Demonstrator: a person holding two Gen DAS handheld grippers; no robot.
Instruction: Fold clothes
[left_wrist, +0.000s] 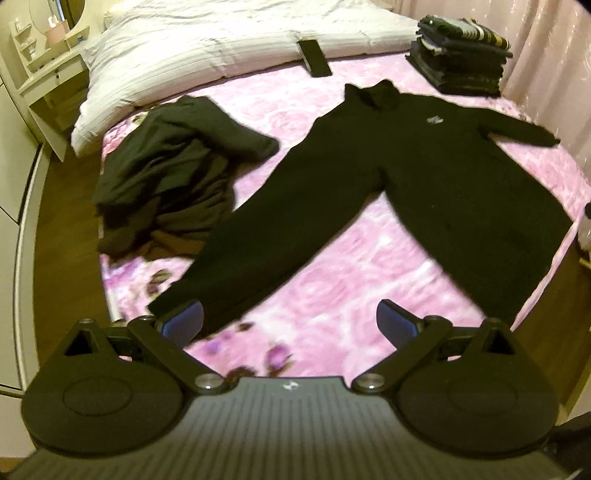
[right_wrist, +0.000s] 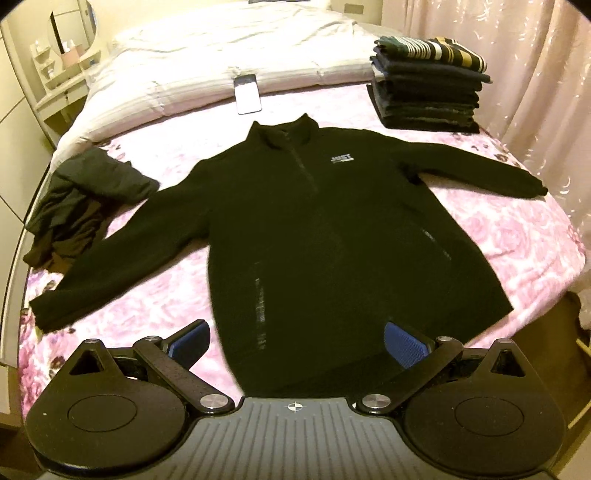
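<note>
On the pink floral bedspread (right_wrist: 517, 236) the black jacket (right_wrist: 314, 229) lies flat, sleeves spread, hem at the near edge, I think. Left gripper (left_wrist: 290, 319) and right gripper (right_wrist: 297, 345) both gape wide, empty, above it.

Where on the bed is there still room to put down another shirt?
Bare pink blanket shows between the spread black jacket and the folded stack, under its right sleeve. Another strip lies below its left sleeve. It is crowded at the left edge, where the unfolded heap sits, and by the phone.
</note>
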